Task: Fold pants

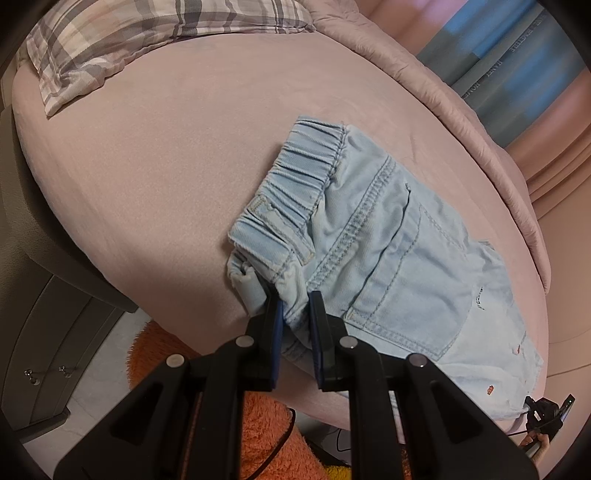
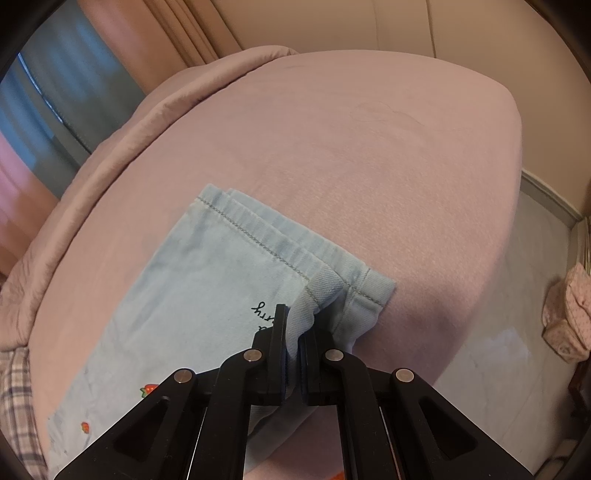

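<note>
Light blue denim pants [image 1: 399,251] lie on a pink bed [image 1: 155,177], folded lengthwise with the back pocket up. In the left wrist view my left gripper [image 1: 295,306] is shut on the near corner of the elastic waistband. In the right wrist view the leg hems [image 2: 258,236] lie stacked on the bed [image 2: 369,147], and my right gripper [image 2: 299,325] is shut on the near hem corner, bunching the cloth between its pads. Black script and small strawberry prints [image 2: 147,389] show on the leg. The right gripper also appears at the far end in the left wrist view [image 1: 546,410].
A plaid pillow [image 1: 147,33] lies at the head of the bed. A rolled pink blanket [image 1: 461,110] runs along the far side. A grey drawer unit [image 1: 44,332] and an orange fluffy rug [image 1: 266,424] are by the bed. Pale floor [image 2: 498,314] lies past the foot.
</note>
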A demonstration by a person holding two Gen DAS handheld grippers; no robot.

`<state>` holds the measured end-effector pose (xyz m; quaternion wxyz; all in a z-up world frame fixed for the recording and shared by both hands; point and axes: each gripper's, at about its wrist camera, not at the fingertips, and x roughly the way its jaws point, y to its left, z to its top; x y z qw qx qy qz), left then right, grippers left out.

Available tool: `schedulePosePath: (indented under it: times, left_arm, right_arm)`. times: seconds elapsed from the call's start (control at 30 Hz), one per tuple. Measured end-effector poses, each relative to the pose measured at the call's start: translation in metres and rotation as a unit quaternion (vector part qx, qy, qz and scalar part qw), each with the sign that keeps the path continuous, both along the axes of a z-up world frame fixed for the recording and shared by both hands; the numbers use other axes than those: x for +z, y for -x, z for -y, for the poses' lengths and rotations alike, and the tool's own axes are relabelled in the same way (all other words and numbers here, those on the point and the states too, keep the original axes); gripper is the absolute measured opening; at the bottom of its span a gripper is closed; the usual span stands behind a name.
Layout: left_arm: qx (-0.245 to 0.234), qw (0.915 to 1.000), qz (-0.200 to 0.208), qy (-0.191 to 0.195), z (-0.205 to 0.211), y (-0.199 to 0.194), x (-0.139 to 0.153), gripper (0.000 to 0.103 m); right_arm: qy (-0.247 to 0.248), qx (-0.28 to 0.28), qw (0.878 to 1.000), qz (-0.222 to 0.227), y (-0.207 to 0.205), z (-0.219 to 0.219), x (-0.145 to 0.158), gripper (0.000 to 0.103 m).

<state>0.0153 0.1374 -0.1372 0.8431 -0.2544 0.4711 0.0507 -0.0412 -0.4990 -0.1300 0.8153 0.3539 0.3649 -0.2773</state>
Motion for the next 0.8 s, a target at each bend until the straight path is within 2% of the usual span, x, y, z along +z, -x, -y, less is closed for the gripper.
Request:
schedulePosePath:
  times: [0.8]
  left_arm:
    - [0.000,1.0000,0.000,-0.001,-0.0009,0.0004,0.0011,0.016]
  right_arm:
    - [-0.001,-0.001,1.000,0.000,0.0009,-0.0006,-0.0005,0.003]
